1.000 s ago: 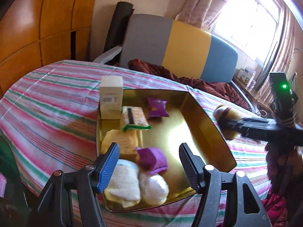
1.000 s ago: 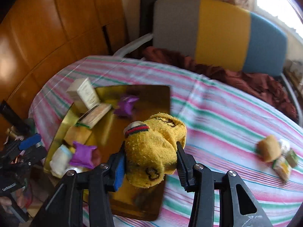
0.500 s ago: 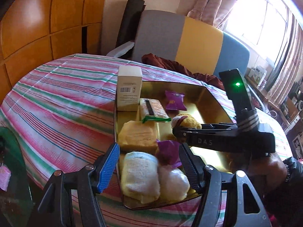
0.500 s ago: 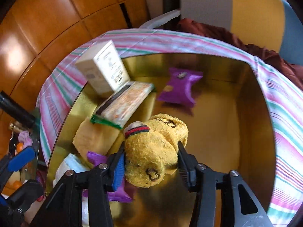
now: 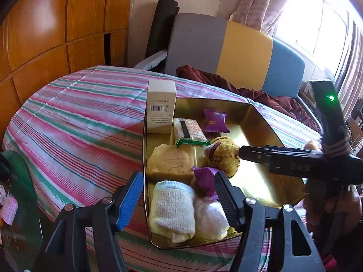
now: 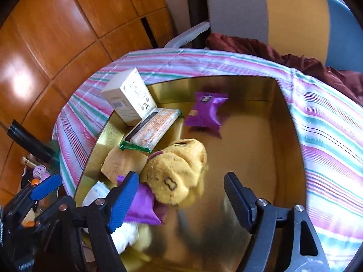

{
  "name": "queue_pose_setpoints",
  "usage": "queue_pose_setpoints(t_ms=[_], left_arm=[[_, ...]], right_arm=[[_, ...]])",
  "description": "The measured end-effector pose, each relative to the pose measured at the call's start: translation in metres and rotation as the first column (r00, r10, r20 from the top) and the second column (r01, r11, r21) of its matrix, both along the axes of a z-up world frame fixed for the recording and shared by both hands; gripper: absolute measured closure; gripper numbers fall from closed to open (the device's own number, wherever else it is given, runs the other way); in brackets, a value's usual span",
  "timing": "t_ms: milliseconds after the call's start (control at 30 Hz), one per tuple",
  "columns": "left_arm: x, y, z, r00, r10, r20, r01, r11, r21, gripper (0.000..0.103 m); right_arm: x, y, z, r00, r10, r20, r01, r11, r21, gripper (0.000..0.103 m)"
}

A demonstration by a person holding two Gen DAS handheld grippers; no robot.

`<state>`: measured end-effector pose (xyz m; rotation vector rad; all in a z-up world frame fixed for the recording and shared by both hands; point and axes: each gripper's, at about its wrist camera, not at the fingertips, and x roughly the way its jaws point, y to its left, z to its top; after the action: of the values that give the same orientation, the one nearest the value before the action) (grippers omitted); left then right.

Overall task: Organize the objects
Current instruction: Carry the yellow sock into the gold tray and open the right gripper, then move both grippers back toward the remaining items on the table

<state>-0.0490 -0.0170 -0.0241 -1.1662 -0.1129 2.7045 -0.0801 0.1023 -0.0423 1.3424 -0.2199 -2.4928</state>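
A gold tray (image 5: pixel 258 122) (image 6: pixel 285 136) lies on the striped tablecloth. A rolled yellow sock (image 6: pixel 177 170) (image 5: pixel 223 156) lies in it beside a purple packet (image 6: pixel 143 206). My right gripper (image 6: pixel 181 201) is open just above and behind the sock, its jaws apart and empty. It shows in the left wrist view (image 5: pixel 244 153) reaching in from the right. My left gripper (image 5: pixel 179 197) is open and empty over the tray's near end, above a rolled white towel (image 5: pixel 172 210).
In the tray are also a white box (image 5: pixel 161 106), a flat snack packet (image 5: pixel 189 132), a second purple packet (image 5: pixel 215 120), a yellow cloth (image 5: pixel 170 163) and a white bundle (image 5: pixel 211 217). A sofa (image 5: pixel 226 49) stands behind the table. A glass side table (image 5: pixel 13 204) is at left.
My right gripper carried the yellow sock over the tray, lowered it, and opened; the sock now lies in the tray. The left gripper stayed open and hardly moved.
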Motion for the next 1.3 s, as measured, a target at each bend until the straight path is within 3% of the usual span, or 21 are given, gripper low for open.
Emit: queue_pose_setpoints(t_ms=[433,733,1033,1200,1300], left_arm=[[0.018,0.038,0.017,0.993,-0.108,-0.044,0.106,0.994,-0.039,0.037],[0.030,0.083,0.020,0.974,-0.224,-0.043,0.220,0.972,-0.087,0.037],[0.040,0.128,0.021,0.939,-0.341,-0.033,0.334,0.933,-0.131,0.037],[0.041,0.156,0.021,0.913,-0.408,-0.026,0.400,0.904,-0.151,0.037],[0.040,0.173,0.020,0.899,-0.438,-0.014,0.430,0.888,-0.163,0.037]], right_arm=[[0.052,0.097,0.030,0.981,-0.187,-0.043,0.188,0.982,0.016,0.018],[0.072,0.197,0.042,0.923,-0.384,-0.038,0.385,0.922,0.046,0.017],[0.095,0.317,0.051,0.789,-0.610,-0.081,0.615,0.783,0.093,0.016],[0.115,0.377,0.030,0.656,-0.749,-0.094,0.755,0.648,0.104,0.016],[0.128,0.406,0.012,0.552,-0.834,0.002,0.833,0.551,0.052,0.016]])
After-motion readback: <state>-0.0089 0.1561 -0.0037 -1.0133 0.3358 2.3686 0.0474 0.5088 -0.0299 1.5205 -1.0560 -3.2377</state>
